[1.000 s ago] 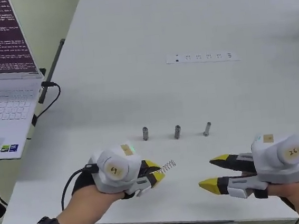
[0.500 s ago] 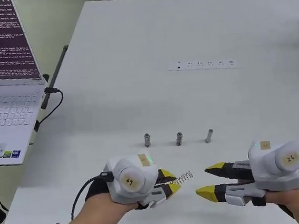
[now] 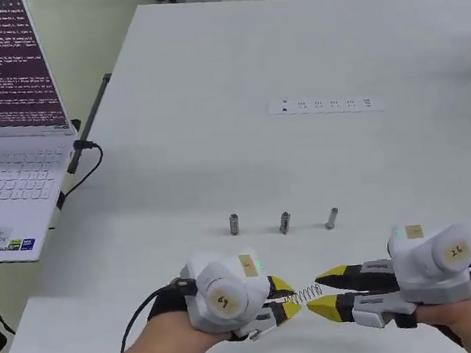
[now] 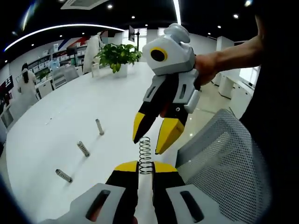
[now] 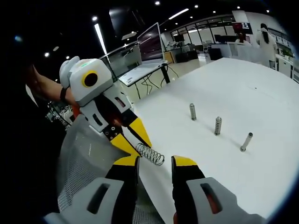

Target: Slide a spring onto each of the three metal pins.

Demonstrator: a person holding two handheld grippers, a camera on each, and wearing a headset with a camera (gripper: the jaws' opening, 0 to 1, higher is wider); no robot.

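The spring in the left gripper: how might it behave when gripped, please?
Probably light and bendy: the spring is thin open-coiled wire, held by the left gripper. It may squash or flick away if the right gripper pinches hard.

Head view high over the table (image 3: 209,79), angled down; gripper views low, close, face to face, spring (image 4: 145,154) shared.

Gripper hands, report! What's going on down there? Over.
Left gripper shut on spring. Right gripper open, jaws around its free end. Rightmost pin bare. Nothing in the way.

Row of pins (image 3: 284,222) — power strip (image 3: 324,104) behind, laptop (image 3: 5,123) left
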